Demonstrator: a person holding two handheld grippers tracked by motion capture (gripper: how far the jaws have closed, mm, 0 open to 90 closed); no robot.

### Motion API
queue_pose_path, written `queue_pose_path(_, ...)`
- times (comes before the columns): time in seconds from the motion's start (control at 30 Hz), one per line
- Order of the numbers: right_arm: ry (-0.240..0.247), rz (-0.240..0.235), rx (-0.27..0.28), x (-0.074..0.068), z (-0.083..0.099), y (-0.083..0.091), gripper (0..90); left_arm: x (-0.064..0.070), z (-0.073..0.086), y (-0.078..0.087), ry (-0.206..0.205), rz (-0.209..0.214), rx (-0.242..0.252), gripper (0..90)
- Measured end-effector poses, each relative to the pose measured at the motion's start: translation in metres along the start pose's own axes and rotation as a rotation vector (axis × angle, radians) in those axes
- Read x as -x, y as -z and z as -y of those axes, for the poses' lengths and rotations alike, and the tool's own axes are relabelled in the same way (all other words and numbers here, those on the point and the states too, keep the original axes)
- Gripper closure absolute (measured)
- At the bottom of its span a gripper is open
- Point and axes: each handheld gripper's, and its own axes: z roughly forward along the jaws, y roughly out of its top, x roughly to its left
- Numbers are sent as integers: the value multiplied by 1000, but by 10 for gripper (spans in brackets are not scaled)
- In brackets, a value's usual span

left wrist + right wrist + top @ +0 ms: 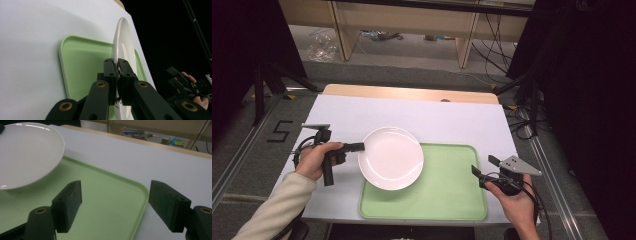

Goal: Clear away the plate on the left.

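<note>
A white plate [391, 157] hangs over the left part of a light green tray [447, 192], held above it. My left gripper [361, 147] is shut on the plate's left rim; in the left gripper view its jaws pinch the rim of the plate [123, 40] edge-on, with the tray [80, 67] behind. My right gripper [484, 167] stands open at the tray's right edge with nothing between its jaws. The right gripper view looks past my open right gripper [115, 203] across the tray [105, 200] toward the plate [25, 152] at upper left.
The tray lies on a white table cover [437, 117] near the front edge, with a wooden table edge [412, 93] beyond. Black stands and cables flank the table on both sides. A desk frame stands on the floor farther back.
</note>
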Motion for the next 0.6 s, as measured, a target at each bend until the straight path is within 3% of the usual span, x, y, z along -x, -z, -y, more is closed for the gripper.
queue_pose_path(0.6, 0, 1, 1, 0, 0, 0, 277, 3, 2, -7, -8, 3, -16, 861)
